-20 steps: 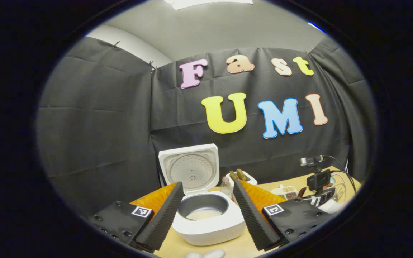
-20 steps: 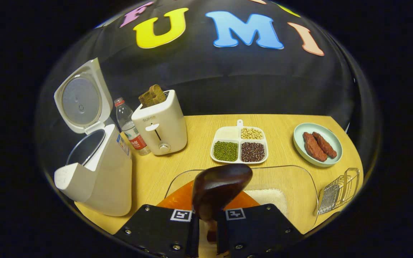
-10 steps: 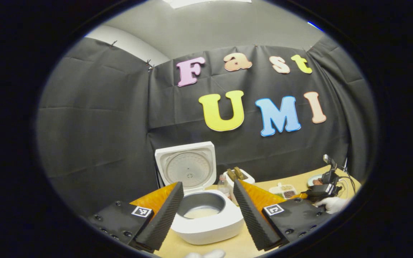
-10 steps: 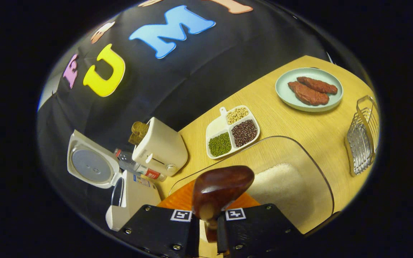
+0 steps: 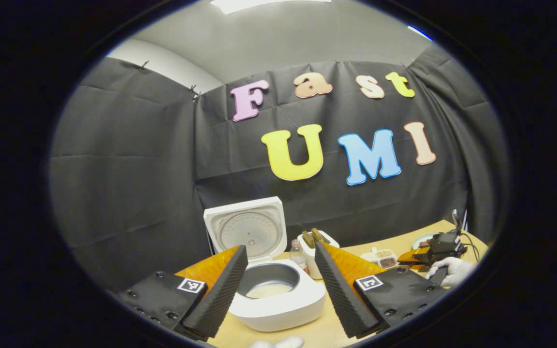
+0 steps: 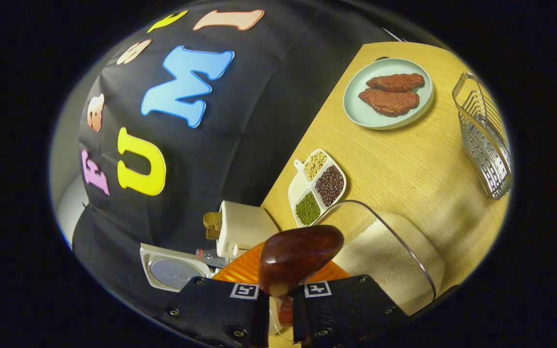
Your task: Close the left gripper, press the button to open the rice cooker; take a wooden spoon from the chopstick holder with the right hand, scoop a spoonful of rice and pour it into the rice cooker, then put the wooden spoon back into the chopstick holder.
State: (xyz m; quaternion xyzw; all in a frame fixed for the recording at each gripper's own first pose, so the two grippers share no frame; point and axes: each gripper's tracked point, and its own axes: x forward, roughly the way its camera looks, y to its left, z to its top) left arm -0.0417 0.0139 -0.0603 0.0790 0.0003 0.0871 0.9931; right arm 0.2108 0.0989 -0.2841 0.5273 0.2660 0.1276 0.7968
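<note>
Wooden worktop (image 6: 404, 164) is carrying the rice cooker (image 5: 278, 302), lid raised. Left gripper (image 5: 278, 285) is hovering before it, jaws spread. Right gripper (image 6: 281, 309) is pinching the wooden spoon (image 6: 298, 258) above the rice container (image 6: 394, 256).

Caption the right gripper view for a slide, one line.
Right gripper shut on the wooden spoon, tilted over the clear rice container, with the divided bean tray beyond.

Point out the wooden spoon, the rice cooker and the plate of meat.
wooden spoon (image 6: 300, 258), right gripper view, on the back of its bowl.
rice cooker (image 5: 283, 305), left gripper view, on its white front rim.
plate (image 6: 359, 112), right gripper view, on its bare pale rim.
</note>
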